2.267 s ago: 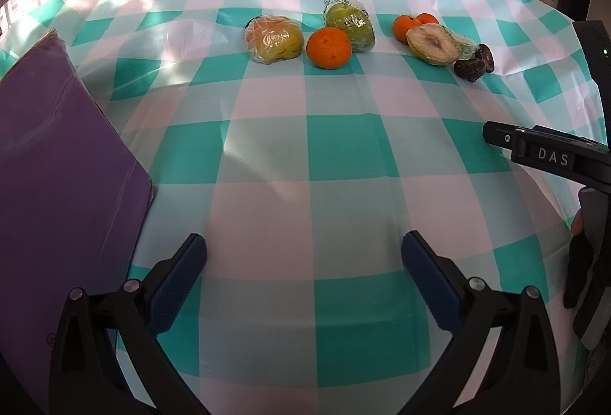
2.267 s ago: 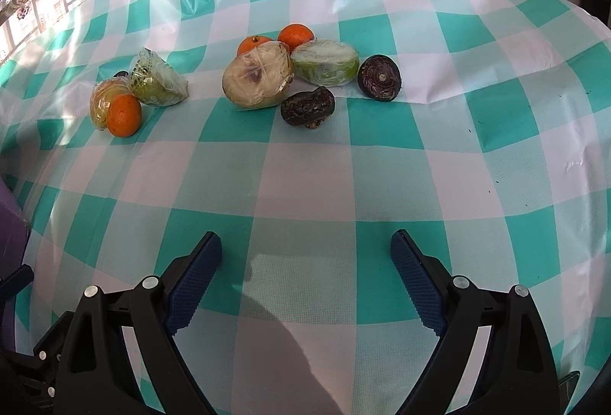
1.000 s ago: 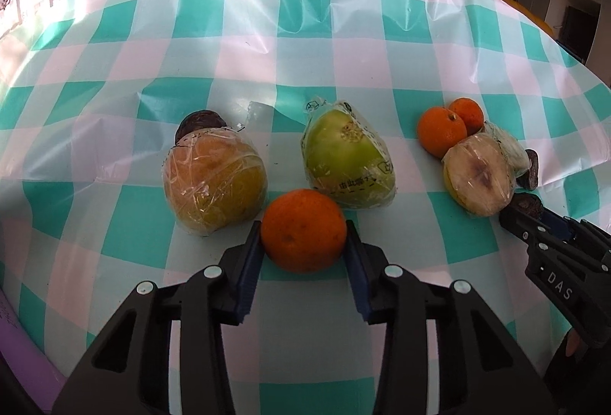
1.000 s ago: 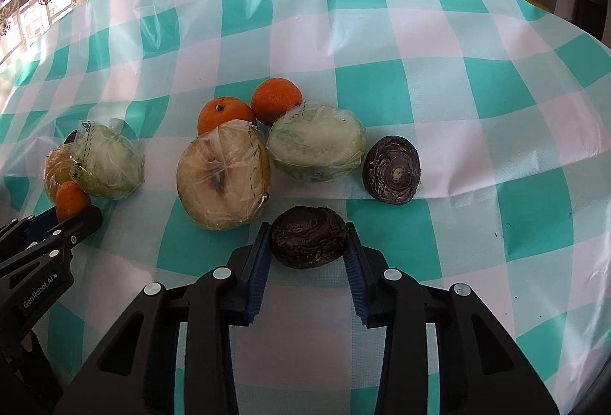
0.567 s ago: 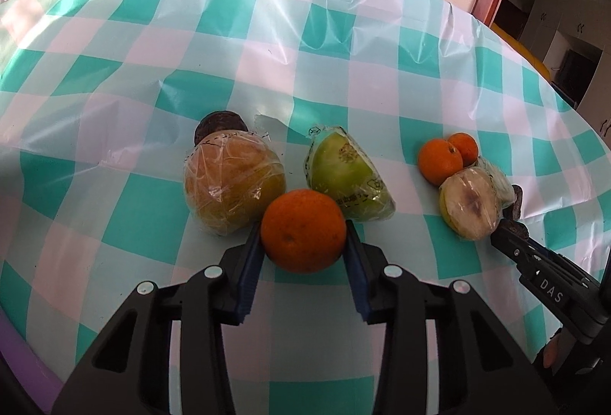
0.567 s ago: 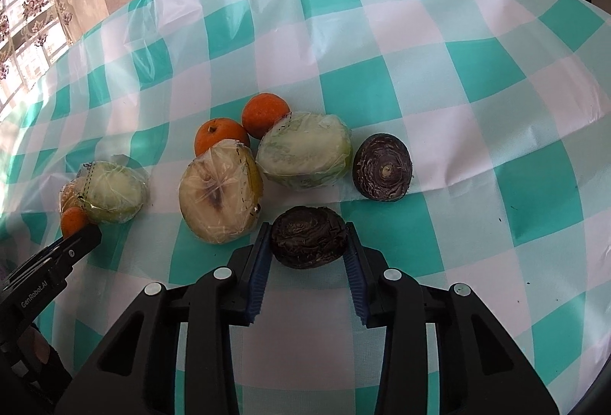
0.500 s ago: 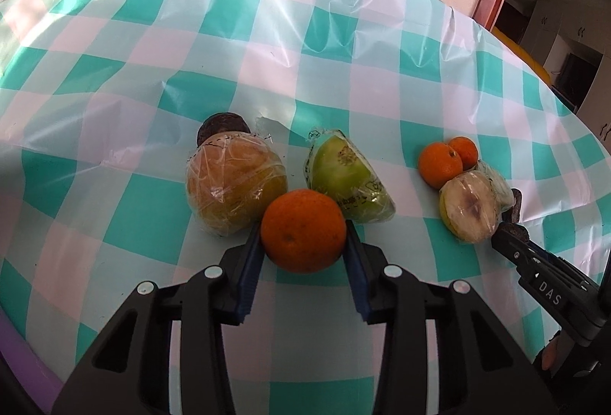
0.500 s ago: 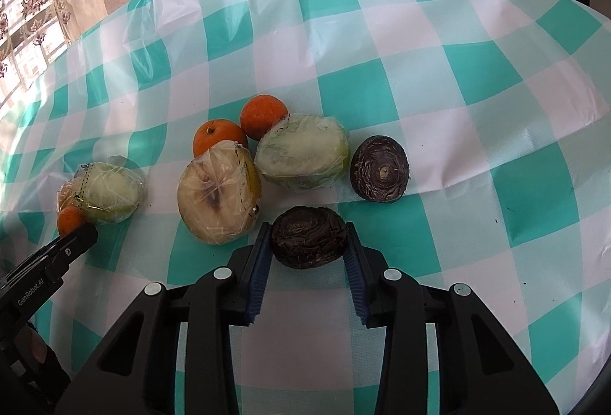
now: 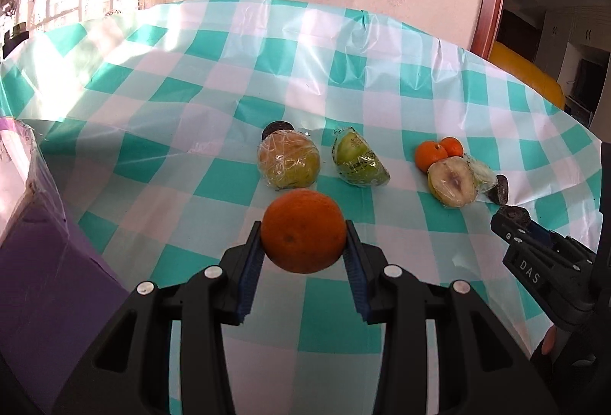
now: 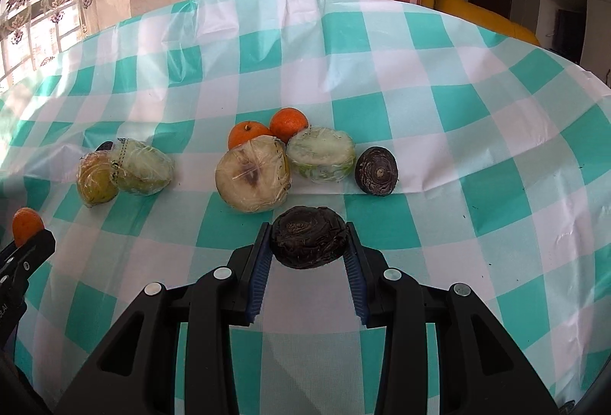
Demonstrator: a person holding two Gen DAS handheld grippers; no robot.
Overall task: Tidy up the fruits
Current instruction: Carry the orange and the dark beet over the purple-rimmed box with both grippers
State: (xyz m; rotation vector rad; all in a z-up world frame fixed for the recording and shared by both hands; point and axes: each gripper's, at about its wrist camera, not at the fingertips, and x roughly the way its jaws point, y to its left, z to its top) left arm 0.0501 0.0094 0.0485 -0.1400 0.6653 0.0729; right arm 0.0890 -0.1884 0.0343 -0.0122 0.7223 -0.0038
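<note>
My left gripper [image 9: 304, 243] is shut on an orange [image 9: 303, 231] and holds it above the checked tablecloth. My right gripper [image 10: 308, 243] is shut on a dark wrinkled fruit [image 10: 308, 242], also lifted off the cloth. Behind it lie a wrapped pale half fruit [image 10: 252, 178], a wrapped green half [image 10: 321, 155], two small oranges [image 10: 267, 130] and a second dark fruit [image 10: 376, 170]. Further left sit a wrapped yellow fruit [image 9: 288, 160] and a wrapped green wedge [image 9: 359, 161]. The right gripper shows at the right edge of the left wrist view, the left gripper at the left edge of the right wrist view.
A purple box [image 9: 42, 270] with a plastic-lined rim stands at the left of the table [image 9: 343, 71]. A wall, a curtained window and a wooden door frame rise behind the far edge. A yellow object [image 10: 481, 16] lies beyond the table at the right.
Both grippers have lifted and drawn back from the row of fruit, each carrying its fruit. The fruits on the cloth look smaller and farther; the purple box has come into the left view.
</note>
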